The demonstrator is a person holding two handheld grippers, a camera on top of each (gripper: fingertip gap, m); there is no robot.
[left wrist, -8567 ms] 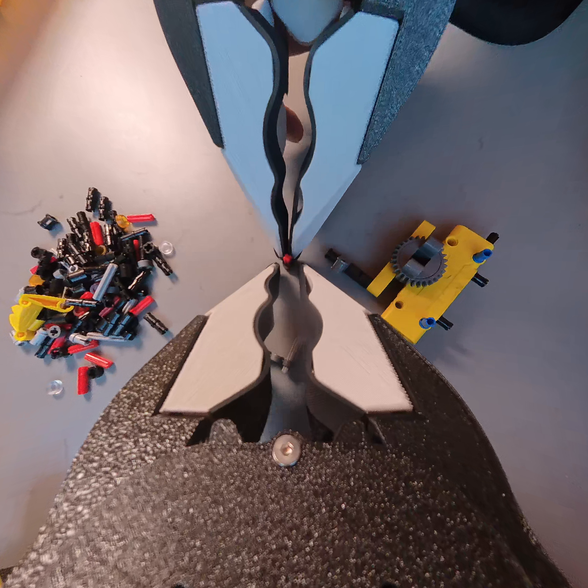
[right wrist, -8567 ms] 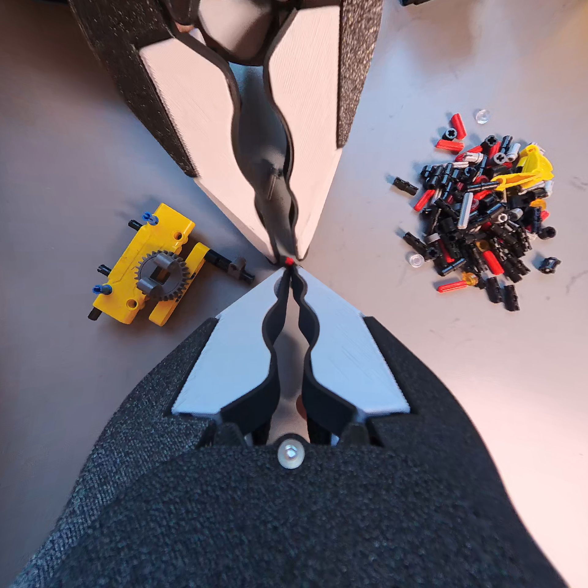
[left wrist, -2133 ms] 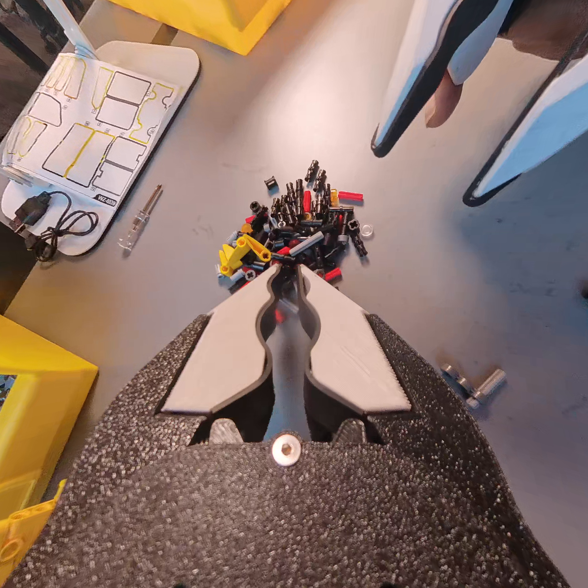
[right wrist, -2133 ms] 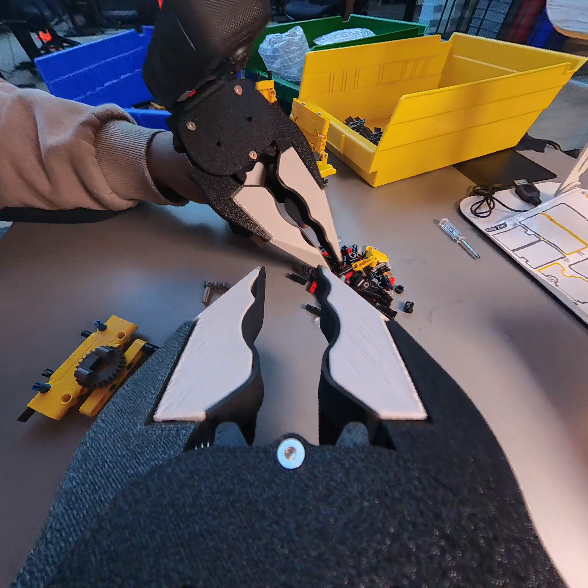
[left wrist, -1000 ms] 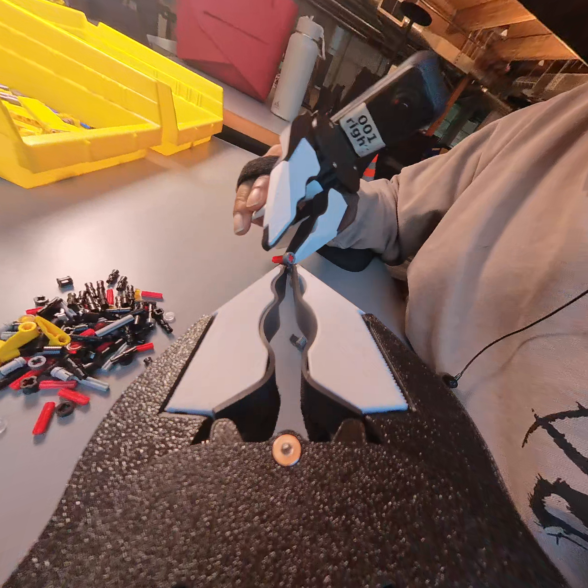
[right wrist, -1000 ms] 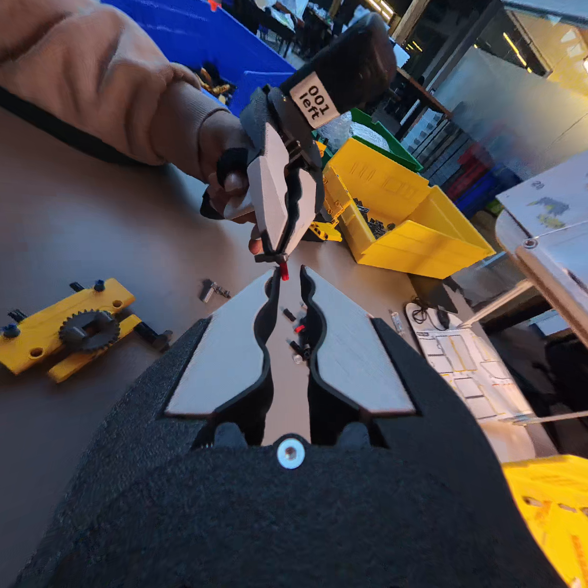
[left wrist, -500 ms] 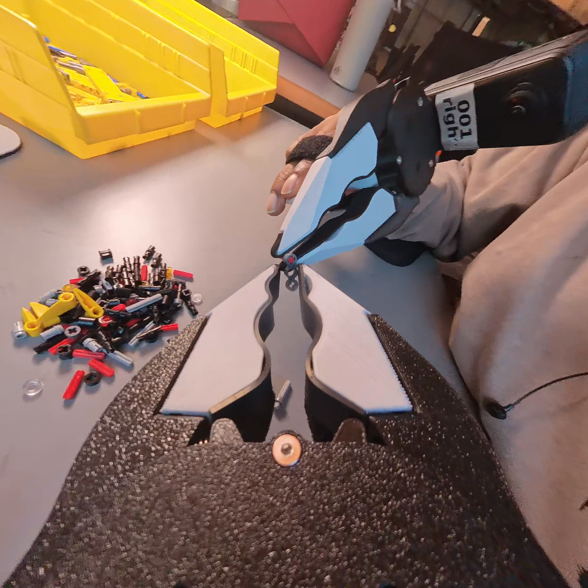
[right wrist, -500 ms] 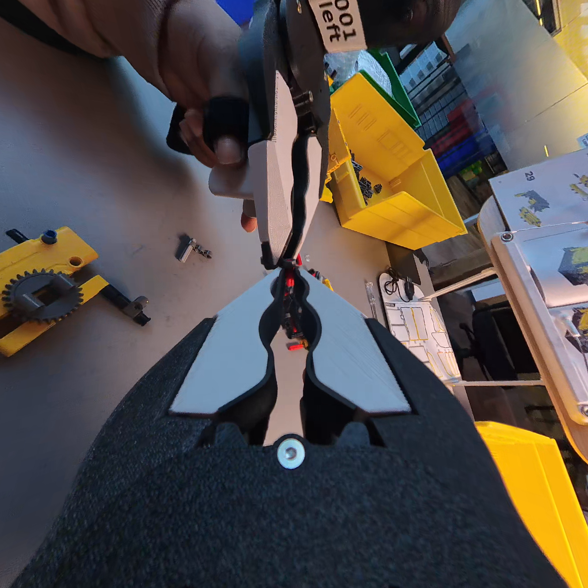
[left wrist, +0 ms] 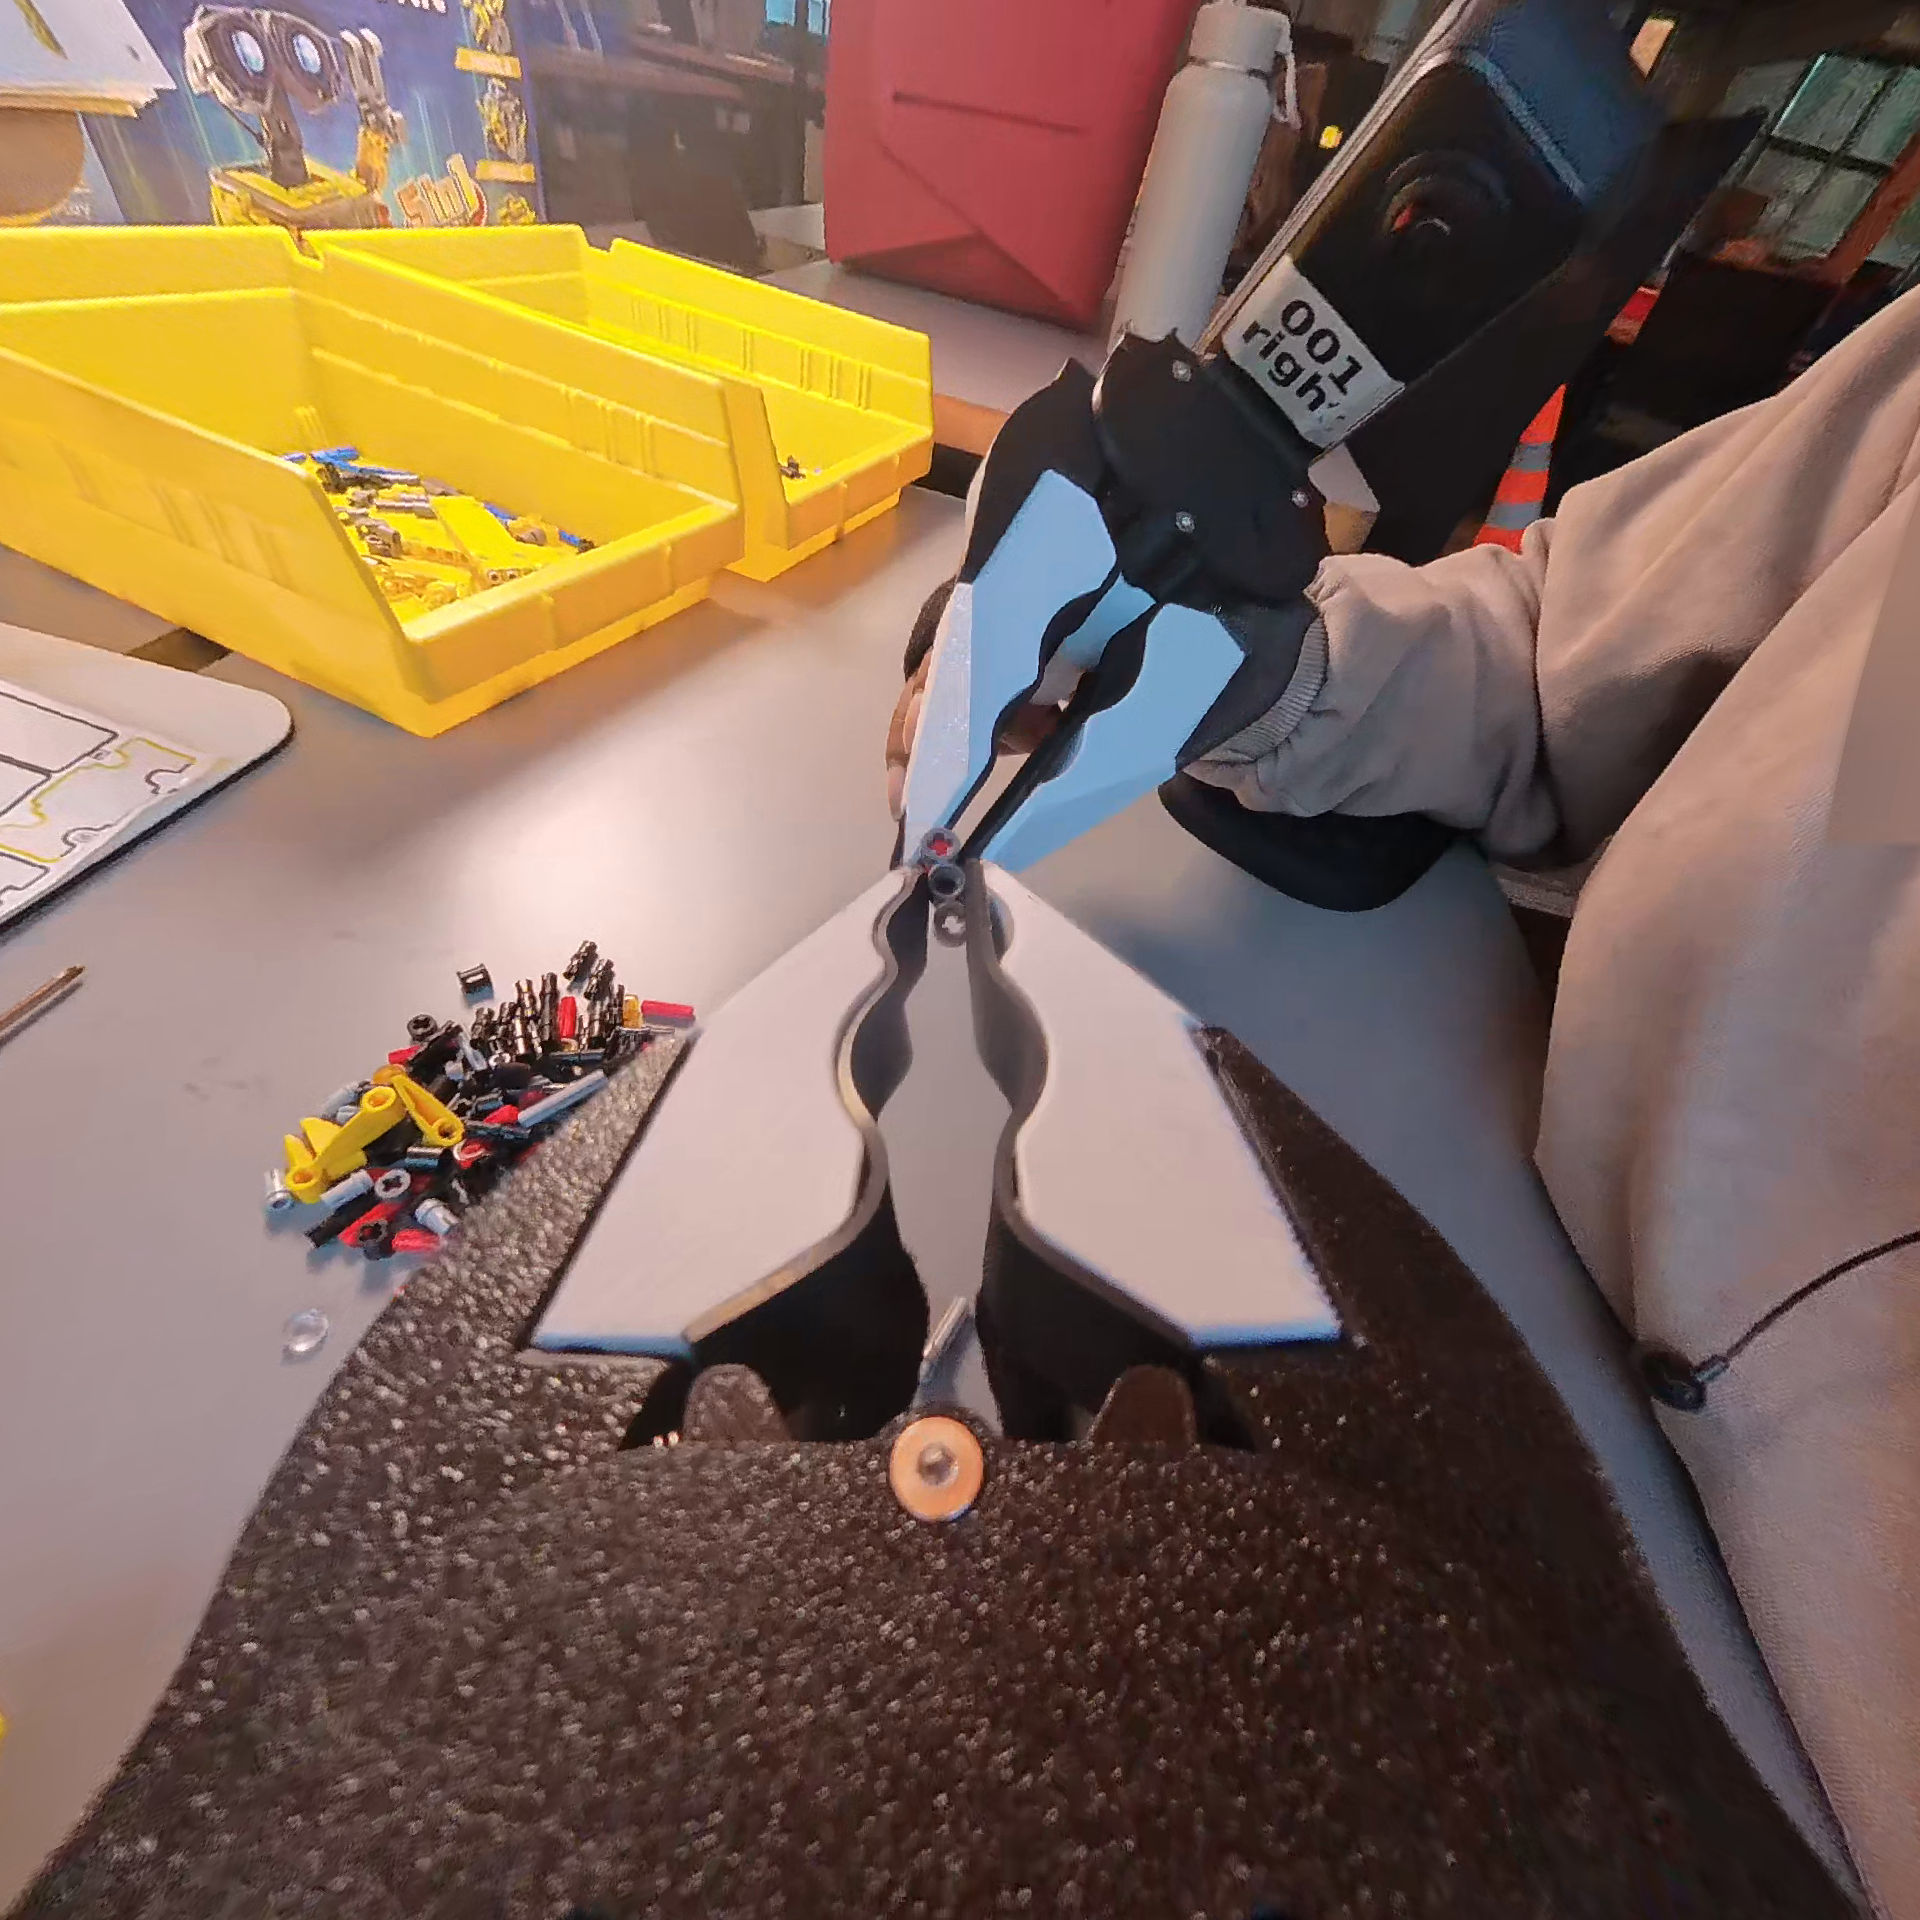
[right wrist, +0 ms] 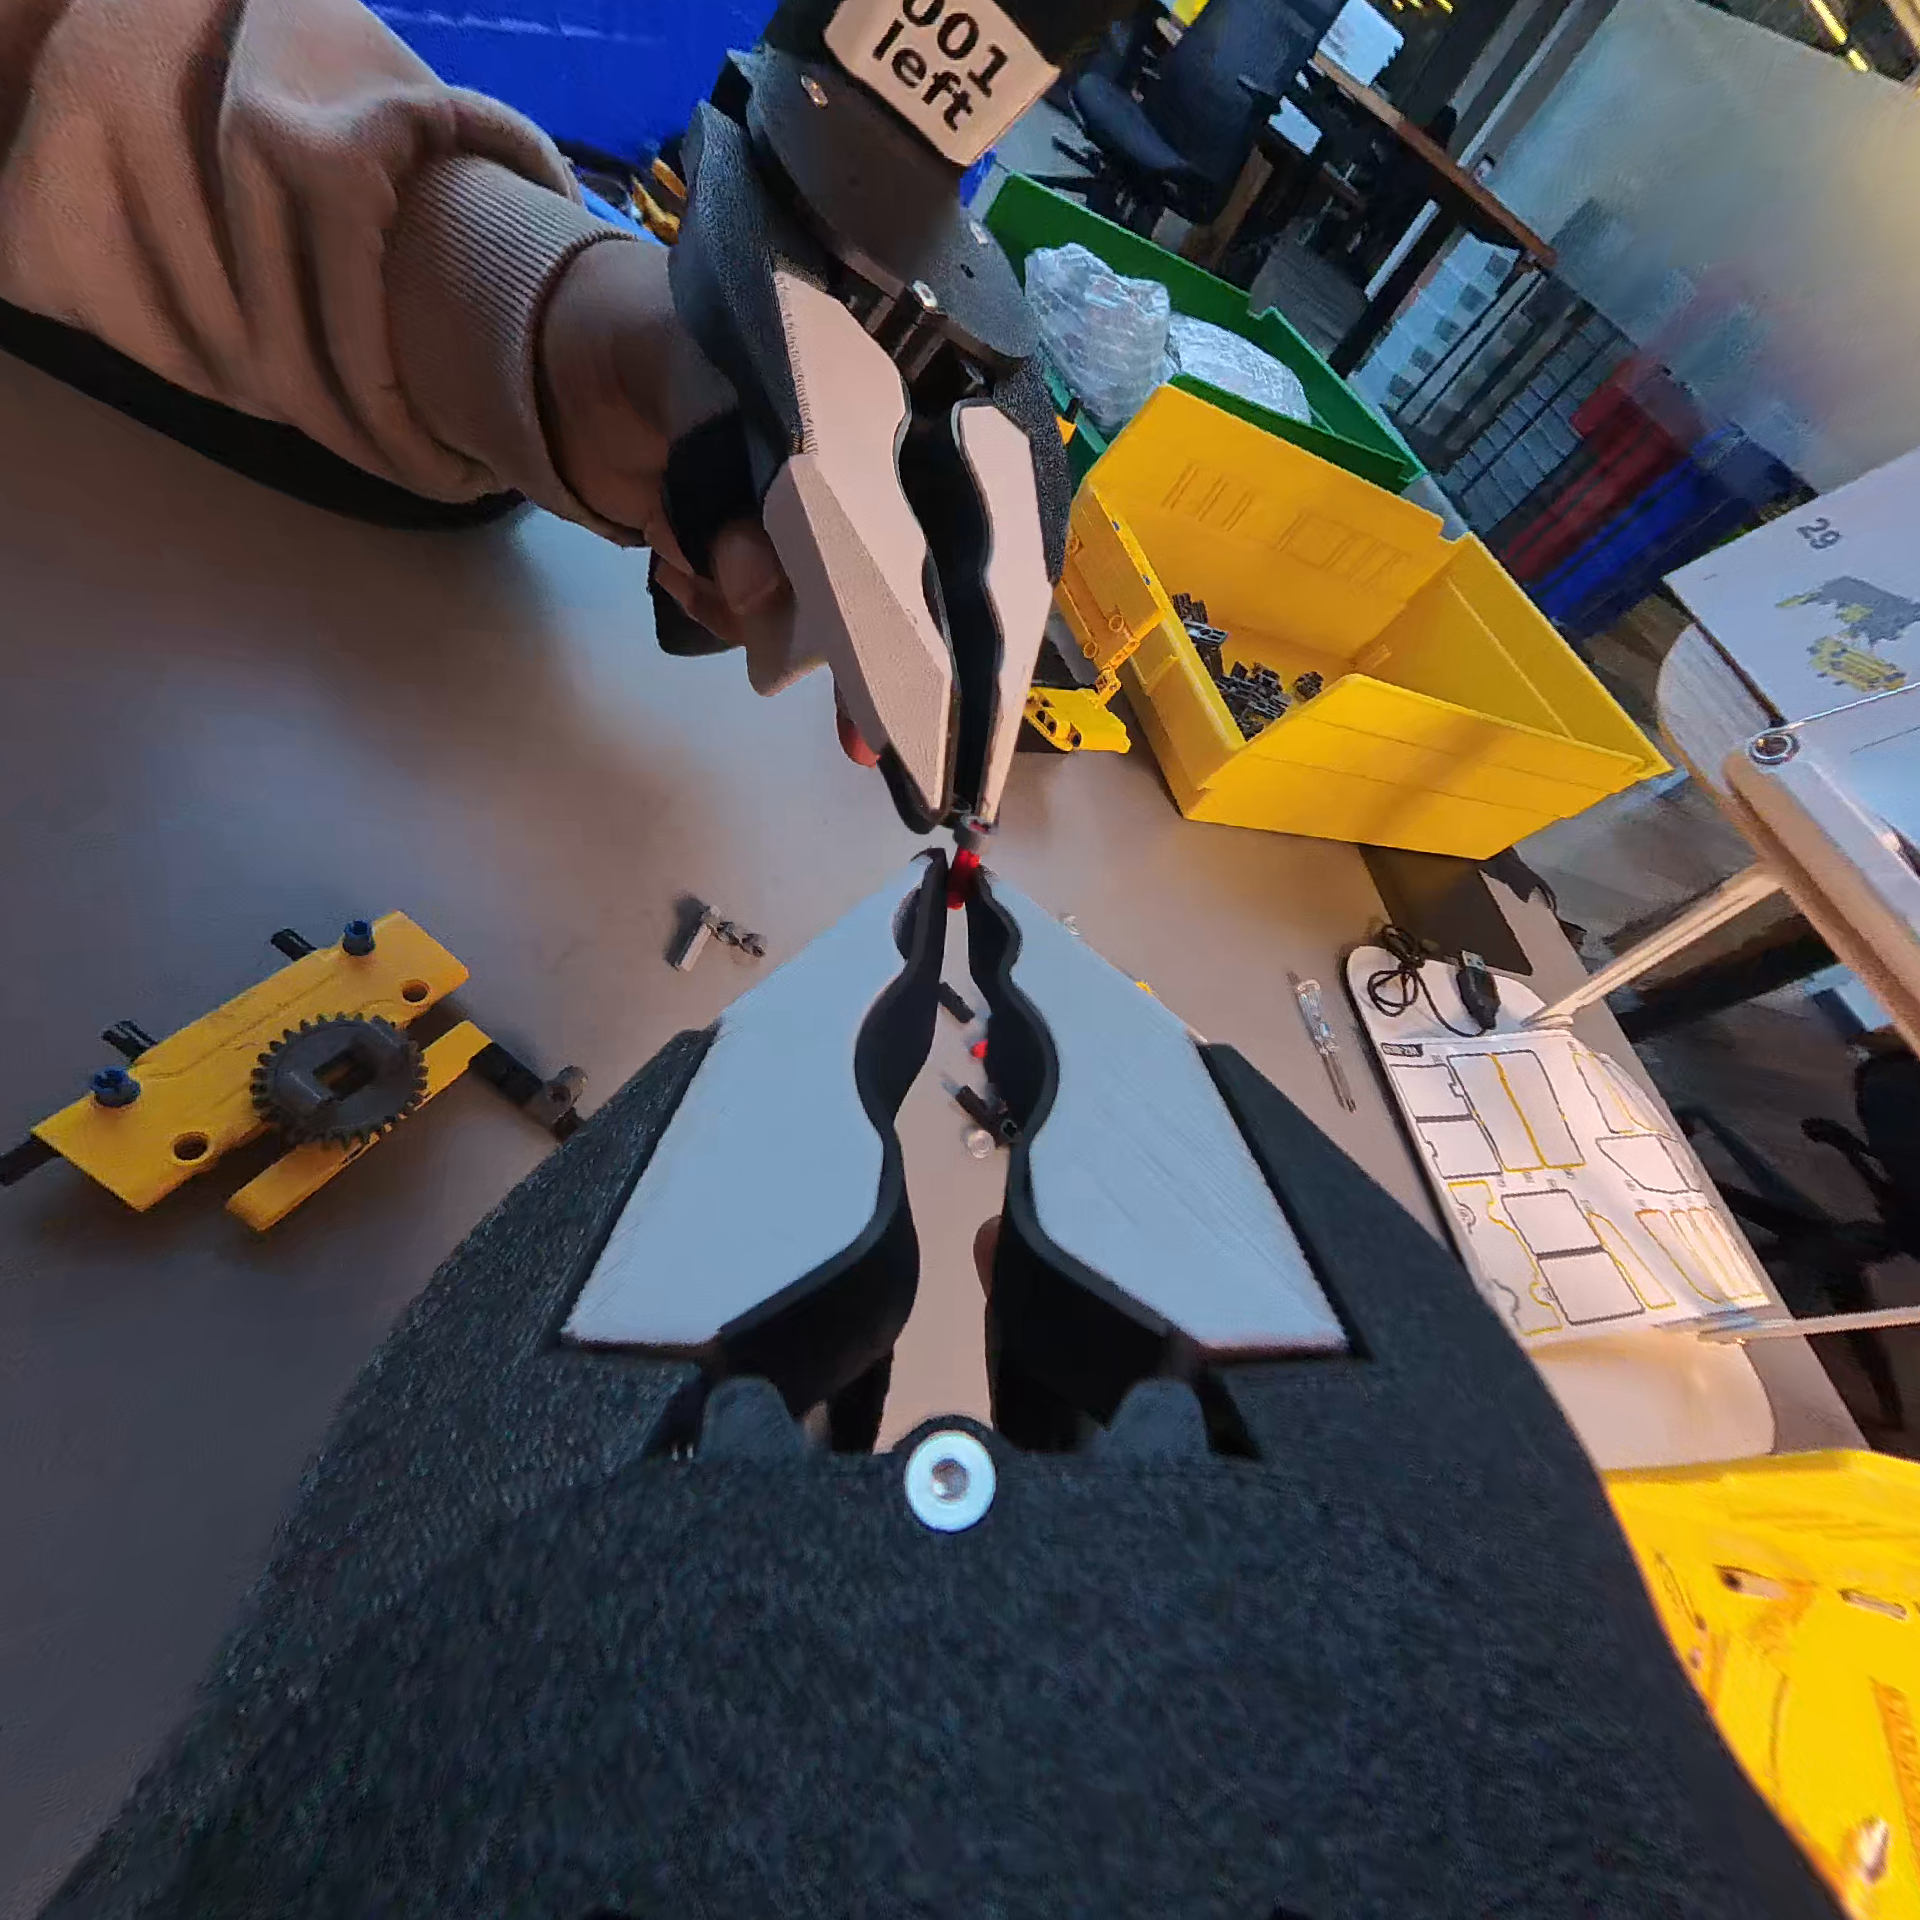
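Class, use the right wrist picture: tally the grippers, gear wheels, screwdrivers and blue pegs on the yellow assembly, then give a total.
Grippers: 2, left gripper holding a grey piece, right gripper holding a red peg
Gear wheels: 1
Screwdrivers: 1
Blue pegs: 2
Total: 6

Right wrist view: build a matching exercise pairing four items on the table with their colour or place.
Things:
1. toothed gear
2. small pin
3. open bin
4. printed sheet

Descriptions:
A. red, nipped in the right gripper jaws
B. yellow, holding dark parts
C. dark grey, on the yellow assembly
D. white, at the table's right edge

Pairs: 1-C, 2-A, 3-B, 4-D
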